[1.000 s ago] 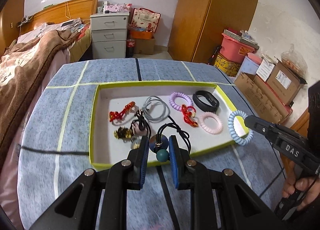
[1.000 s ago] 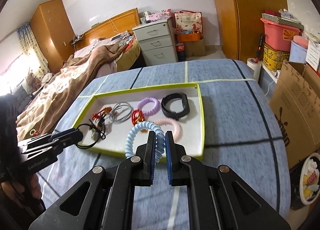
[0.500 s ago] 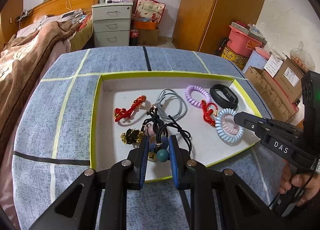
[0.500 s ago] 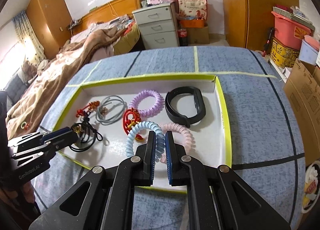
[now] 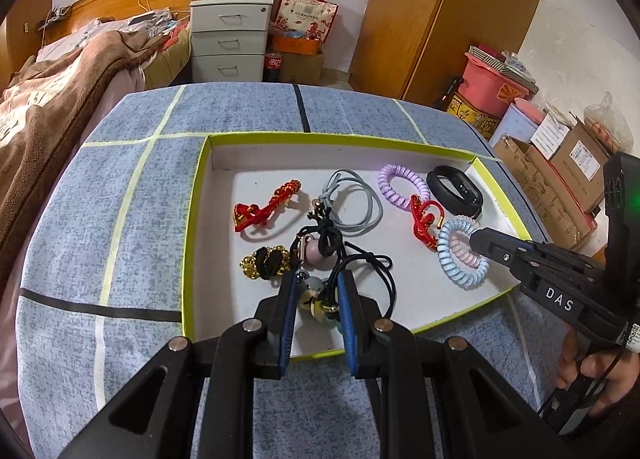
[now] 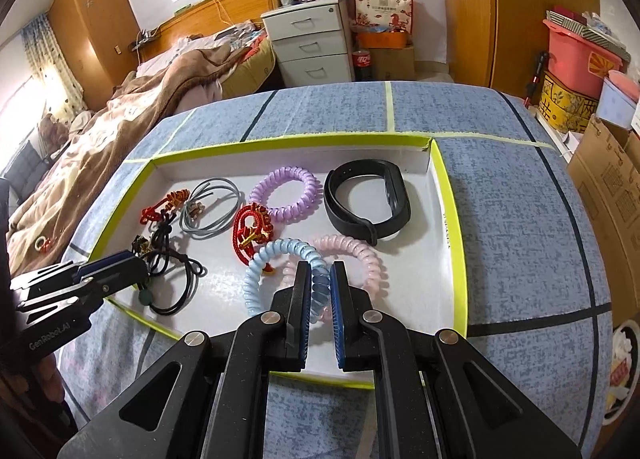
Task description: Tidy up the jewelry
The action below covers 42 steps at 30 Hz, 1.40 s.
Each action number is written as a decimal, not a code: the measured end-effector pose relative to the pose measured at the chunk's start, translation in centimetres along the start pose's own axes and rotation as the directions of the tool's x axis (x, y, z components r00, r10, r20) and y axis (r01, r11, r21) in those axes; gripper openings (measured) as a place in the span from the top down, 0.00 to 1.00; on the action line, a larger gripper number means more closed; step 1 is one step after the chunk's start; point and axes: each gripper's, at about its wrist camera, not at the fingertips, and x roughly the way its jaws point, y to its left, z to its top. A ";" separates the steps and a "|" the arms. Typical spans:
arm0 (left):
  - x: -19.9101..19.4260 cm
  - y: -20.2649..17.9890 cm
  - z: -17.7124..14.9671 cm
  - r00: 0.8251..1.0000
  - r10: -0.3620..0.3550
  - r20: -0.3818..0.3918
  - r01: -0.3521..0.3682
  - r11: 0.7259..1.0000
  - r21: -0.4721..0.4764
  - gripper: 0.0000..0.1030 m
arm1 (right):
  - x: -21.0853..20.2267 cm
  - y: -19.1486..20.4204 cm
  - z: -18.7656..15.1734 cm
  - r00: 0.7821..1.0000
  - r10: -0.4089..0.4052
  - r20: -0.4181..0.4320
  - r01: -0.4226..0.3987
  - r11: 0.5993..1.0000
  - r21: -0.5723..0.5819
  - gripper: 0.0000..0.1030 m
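Jewelry: lies in a shallow white tray (image 6: 447, 195) with a yellow-green rim, set on a blue cloth-covered bench (image 6: 520, 227).
Right gripper (image 6: 320, 279): jaws clamped on the near side of a light blue coil bracelet (image 6: 256, 279), over the tray's near right part.
Blue coil: overlaps a pink coil bracelet (image 6: 368, 255) lying flat beside it.
Left gripper (image 5: 318, 291): jaws partly closed on a beaded black cord piece (image 5: 384, 279); its beads and a small bell sit between the pads, and the cord loop rests on the tray floor.
Far right of tray: black wristband (image 6: 368, 199), with a purple coil bracelet (image 6: 286, 193) just to its left.
Middle: red knotted cord (image 6: 250, 227) touching the purple coil; grey cord loops (image 6: 208, 207) further left.
Left part: second red knot piece (image 5: 264, 207), a gold and black charm (image 5: 266, 263), and a pink bead on black cord (image 5: 316, 251).
Person: a hand (image 5: 592, 375) grips the right gripper's handle at the frame's edge.
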 end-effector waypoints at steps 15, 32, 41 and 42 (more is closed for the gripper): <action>-0.6 -0.5 -0.1 1.000 0.014 0.010 -0.014 1.000 0.012 0.66 | -0.7 0.6 0.1 0.999 -0.016 0.035 0.017 1.000 -0.026 0.85; -4.1 -1.8 -1.7 0.993 0.081 0.088 -0.082 0.997 0.011 0.48 | -5.0 2.0 -1.7 0.992 -0.034 0.120 0.036 0.999 -0.019 0.58; -6.0 -2.9 -4.0 0.979 0.170 0.116 -0.168 0.986 -0.021 0.48 | -8.0 3.5 -3.8 0.986 -0.042 0.162 0.045 0.999 -0.013 0.57; -6.3 -3.0 -4.2 0.977 0.178 0.119 -0.177 0.984 -0.020 0.48 | -8.3 3.6 -4.0 0.985 -0.043 0.165 0.045 0.999 -0.010 0.57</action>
